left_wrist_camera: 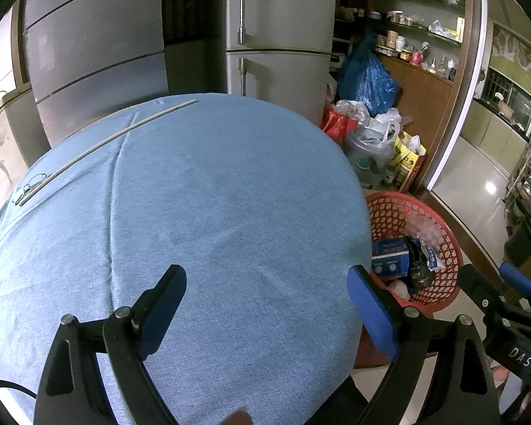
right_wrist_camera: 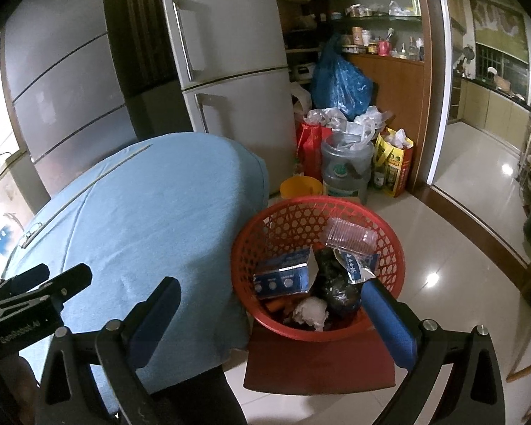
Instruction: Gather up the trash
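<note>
A red mesh basket (right_wrist_camera: 283,223) stands on a red stool (right_wrist_camera: 318,361) beside the table. It holds a blue carton (right_wrist_camera: 283,278), a black bag (right_wrist_camera: 336,290), a clear plastic cup (right_wrist_camera: 348,237), a torn foil packet (right_wrist_camera: 357,269) and a white crumpled wad (right_wrist_camera: 311,313). My right gripper (right_wrist_camera: 269,297) is open just above the basket's near rim, with nothing between its pads. My left gripper (left_wrist_camera: 267,283) hangs open over the blue tablecloth (left_wrist_camera: 212,194), also with nothing in it. The basket (left_wrist_camera: 386,212) shows at the right of the left wrist view, with the right gripper (left_wrist_camera: 492,274) beside it.
A thin stick (left_wrist_camera: 106,145) and a pair of glasses (left_wrist_camera: 28,187) lie at the table's far left. Behind it stand a grey fridge (right_wrist_camera: 230,71), a blue plastic bag (right_wrist_camera: 340,81), a large water jug (right_wrist_camera: 347,166), paper bags and stocked shelves. Shiny tiled floor stretches away at the right.
</note>
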Demonstrator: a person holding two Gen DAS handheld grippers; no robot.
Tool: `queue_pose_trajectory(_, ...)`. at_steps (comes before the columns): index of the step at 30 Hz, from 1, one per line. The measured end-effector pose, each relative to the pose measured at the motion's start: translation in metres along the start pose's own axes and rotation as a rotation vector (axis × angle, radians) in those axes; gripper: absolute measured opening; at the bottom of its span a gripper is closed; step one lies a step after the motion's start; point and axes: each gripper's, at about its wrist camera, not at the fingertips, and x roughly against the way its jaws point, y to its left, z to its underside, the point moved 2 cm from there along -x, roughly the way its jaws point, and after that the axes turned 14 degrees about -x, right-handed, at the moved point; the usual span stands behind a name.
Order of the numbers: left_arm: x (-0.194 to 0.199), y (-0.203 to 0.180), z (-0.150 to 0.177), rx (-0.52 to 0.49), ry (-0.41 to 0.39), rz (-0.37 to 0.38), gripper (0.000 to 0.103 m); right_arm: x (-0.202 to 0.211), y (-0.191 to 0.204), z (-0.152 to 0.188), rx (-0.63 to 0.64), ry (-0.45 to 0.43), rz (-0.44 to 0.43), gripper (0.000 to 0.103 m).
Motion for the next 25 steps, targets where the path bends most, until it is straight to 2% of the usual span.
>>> queue_pose_trajectory(12, -0.0006, -0.0006, 0.0007, 0.005, 0.008, -0.012, 0.092, 0.0016, 0.0050, 0.0026, 0.017, -0.002, 0.002, 0.103)
queue_pose_trajectory(25, 0.0031, 0.0002, 0.0002, 0.003, -0.021, 0.008, 0.092, 0.0025, 0.0053, 0.0035, 0.021, 0.002, 0.007, 0.103)
